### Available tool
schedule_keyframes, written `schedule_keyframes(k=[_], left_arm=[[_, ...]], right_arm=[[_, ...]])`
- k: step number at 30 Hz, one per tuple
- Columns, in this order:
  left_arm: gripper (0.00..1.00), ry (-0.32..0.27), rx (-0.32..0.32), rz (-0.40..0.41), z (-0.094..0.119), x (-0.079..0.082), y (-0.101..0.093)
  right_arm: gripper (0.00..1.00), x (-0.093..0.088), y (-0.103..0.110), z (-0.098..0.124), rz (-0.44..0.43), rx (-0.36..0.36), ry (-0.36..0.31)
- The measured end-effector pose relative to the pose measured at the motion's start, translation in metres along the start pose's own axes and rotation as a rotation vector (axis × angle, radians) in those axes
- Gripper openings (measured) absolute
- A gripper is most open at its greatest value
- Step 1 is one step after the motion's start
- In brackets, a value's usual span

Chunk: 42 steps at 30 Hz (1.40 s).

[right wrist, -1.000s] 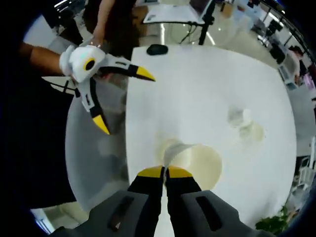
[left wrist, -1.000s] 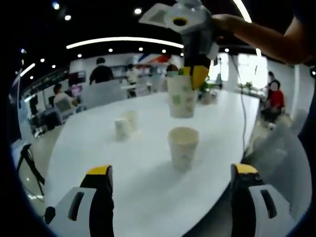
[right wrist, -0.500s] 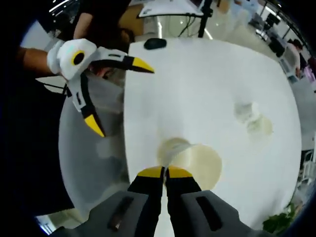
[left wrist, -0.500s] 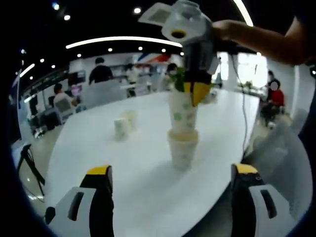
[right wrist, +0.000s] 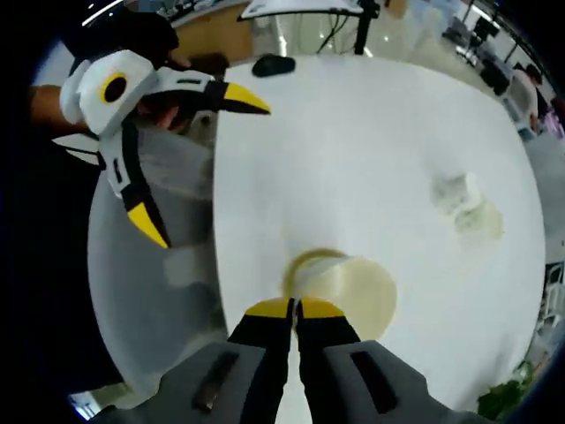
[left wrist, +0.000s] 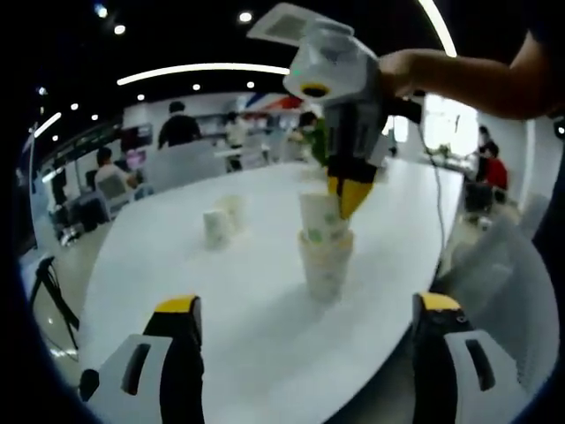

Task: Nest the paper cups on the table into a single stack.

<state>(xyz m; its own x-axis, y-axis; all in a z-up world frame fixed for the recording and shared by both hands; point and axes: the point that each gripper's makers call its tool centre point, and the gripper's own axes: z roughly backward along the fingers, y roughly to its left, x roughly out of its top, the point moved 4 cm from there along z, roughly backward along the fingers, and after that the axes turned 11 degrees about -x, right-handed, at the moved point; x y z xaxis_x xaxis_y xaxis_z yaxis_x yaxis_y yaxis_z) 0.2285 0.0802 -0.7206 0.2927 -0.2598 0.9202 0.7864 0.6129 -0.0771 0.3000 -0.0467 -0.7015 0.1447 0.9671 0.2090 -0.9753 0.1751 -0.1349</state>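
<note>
My right gripper (left wrist: 350, 196) pinches the rim of a paper cup (left wrist: 321, 221), jaws clamped tight on it; in the right gripper view the yellow tips (right wrist: 295, 308) meet at the cup's (right wrist: 349, 291) edge. The held cup sits partway inside a second cup (left wrist: 325, 265) standing on the white table (left wrist: 256, 291), tilted a bit. My left gripper (right wrist: 181, 159) hangs off the table's near edge, jaws spread wide, holding nothing. Two more cups (left wrist: 221, 225) stand close together farther back on the table, well apart from the stack; same pair seen from above (right wrist: 468, 205). A dark mouse-like object (right wrist: 272, 64) lies at the table's far edge.
</note>
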Motion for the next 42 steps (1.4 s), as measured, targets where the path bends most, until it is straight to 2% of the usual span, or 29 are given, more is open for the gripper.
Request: schedule_keyframes(k=[12,14,15,21,27,30,35,38,42], left_arm=[[0.97,0.007,0.001,0.003,0.0,-0.002,0.0],[0.97,0.01,0.001,0.004,0.0,-0.003,-0.001],[0.97,0.011,0.0,0.006,0.0,-0.003,-0.001],[0.97,0.02,0.001,0.004,-0.001,-0.004,0.0],[0.97,0.019,0.005,0.006,0.0,-0.004,0.001],[0.97,0.017,0.006,0.009,0.0,-0.004,0.001],[0.98,0.004,0.002,0.014,0.0,-0.002,0.002],[0.98,-0.009,0.002,0.016,0.0,0.0,0.002],[0.98,-0.025,-0.004,0.016,0.0,0.002,0.002]], right_arm=[[0.0,-0.004,0.011,-0.029,-0.005,-0.015,-0.042],[0.01,-0.003,0.014,-0.029,0.005,0.001,-0.073],[0.01,-0.001,0.016,-0.028,-0.017,0.005,-0.096],[0.09,-0.003,0.006,-0.025,-0.009,-0.047,-0.154],[0.22,0.0,-0.003,-0.007,-0.064,-0.093,-0.282],[0.29,-0.001,-0.012,0.005,-0.124,-0.132,-0.364],[0.43,-0.019,-0.021,0.024,-0.282,-0.207,-0.505],[0.49,-0.034,-0.017,0.027,-0.355,-0.233,-0.574],[0.59,-0.051,-0.011,0.028,-0.458,-0.274,-0.714]])
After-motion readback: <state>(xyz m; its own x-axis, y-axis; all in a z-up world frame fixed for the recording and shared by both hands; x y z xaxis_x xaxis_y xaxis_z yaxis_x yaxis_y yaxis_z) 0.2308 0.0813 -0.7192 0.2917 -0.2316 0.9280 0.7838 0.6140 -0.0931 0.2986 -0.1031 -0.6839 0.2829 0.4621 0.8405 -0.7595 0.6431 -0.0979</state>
